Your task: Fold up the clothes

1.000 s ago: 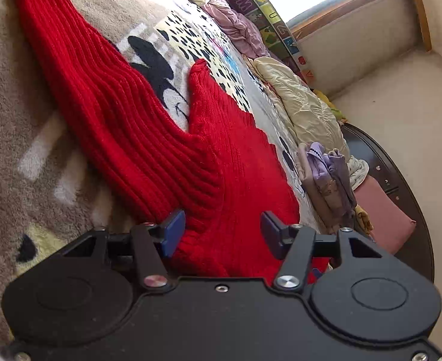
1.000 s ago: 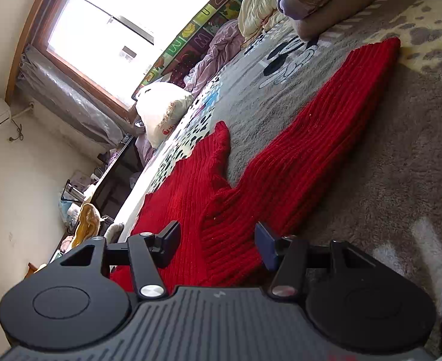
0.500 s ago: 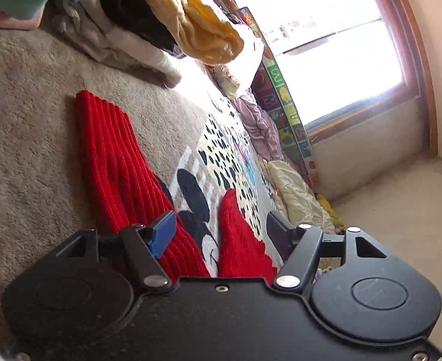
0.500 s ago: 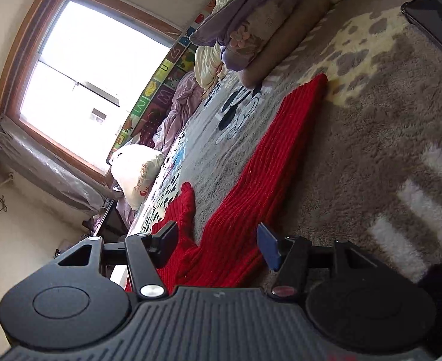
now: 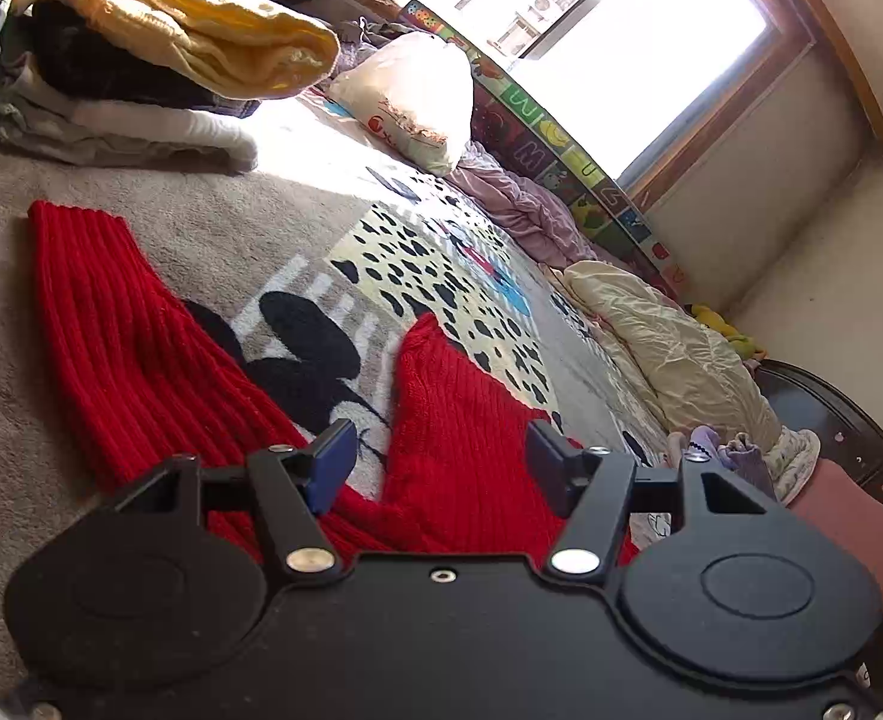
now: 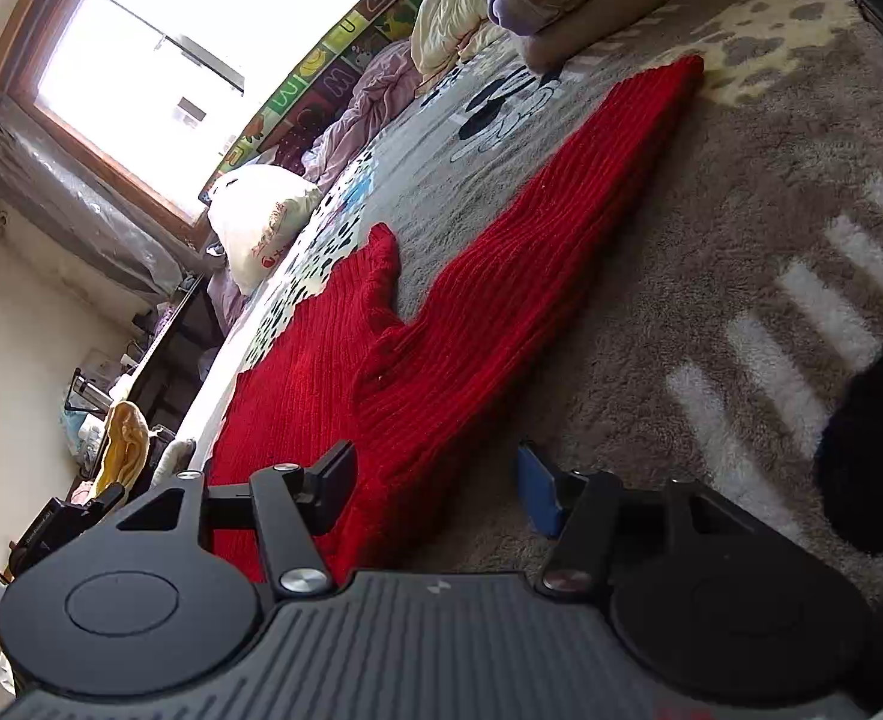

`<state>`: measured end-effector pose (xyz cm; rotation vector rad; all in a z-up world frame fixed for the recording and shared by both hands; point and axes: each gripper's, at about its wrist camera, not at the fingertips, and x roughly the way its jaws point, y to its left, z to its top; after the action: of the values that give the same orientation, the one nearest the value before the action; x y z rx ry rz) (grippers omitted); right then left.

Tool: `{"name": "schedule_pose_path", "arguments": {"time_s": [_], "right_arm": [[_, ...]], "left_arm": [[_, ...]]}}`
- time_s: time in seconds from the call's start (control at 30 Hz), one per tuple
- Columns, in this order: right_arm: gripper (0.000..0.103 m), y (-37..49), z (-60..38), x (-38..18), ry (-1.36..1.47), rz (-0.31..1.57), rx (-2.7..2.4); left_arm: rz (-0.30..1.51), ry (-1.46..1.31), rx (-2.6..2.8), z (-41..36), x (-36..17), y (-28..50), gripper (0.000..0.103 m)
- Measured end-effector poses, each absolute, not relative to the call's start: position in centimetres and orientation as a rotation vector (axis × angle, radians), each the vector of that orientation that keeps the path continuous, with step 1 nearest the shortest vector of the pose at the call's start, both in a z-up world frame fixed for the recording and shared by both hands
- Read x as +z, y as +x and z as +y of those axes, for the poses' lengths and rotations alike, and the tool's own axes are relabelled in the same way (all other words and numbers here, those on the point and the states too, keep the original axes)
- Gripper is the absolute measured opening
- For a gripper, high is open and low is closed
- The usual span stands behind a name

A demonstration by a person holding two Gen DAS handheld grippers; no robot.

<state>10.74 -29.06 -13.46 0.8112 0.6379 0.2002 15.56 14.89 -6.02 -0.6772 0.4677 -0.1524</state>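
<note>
With both hand-held grippers, left (image 5: pixel 438 459) and right (image 6: pixel 435 483), spread and empty, the sweater (image 6: pixel 441 324) lies flat ahead on the bed (image 6: pixel 711 276); next, pinch a sleeve (image 5: pixel 123 324) to begin folding.

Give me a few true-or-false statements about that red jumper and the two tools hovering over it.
1. The red knit sweater lies spread on the patterned blanket. True.
2. The left tool is clamped on the sweater. False: its fingers are apart, gripping nothing.
3. The right tool is open. True.
4. A yellow garment tops a clothes pile beyond the sweater. True.
5. The sweater is neatly folded into a square. False: one sleeve stretches out long.
</note>
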Motion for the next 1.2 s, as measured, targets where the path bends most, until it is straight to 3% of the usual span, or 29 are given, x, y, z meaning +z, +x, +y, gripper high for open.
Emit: {"name": "schedule_pose_path", "arguments": {"time_s": [0.57, 0.67, 0.9, 1.07, 1.2], "right_arm": [[0.060, 11.5, -27.9, -13.2, 0.766, 0.604, 0.214], [0.055, 11.7, -27.9, -13.3, 0.762, 0.592, 0.216], [0.026, 12.3, -28.8, -14.5, 0.853, 0.569, 0.166], [0.026, 12.6, -29.0, -14.8, 0.893, 0.567, 0.172], [0.025, 12.5, -29.4, -15.1, 0.932, 0.567, 0.175]], "left_arm": [[0.759, -0.094, -0.349, -7.0, -4.7, 24.2, 0.061], [0.782, 0.015, -0.327, -10.4, -5.0, 26.3, 0.059], [0.832, 0.199, -0.276, -15.1, -6.1, 30.5, 0.051], [0.869, 0.332, -0.245, -17.2, -6.7, 33.5, 0.048], [0.930, 0.398, -0.244, -18.3, -7.6, 35.3, 0.038]]}}
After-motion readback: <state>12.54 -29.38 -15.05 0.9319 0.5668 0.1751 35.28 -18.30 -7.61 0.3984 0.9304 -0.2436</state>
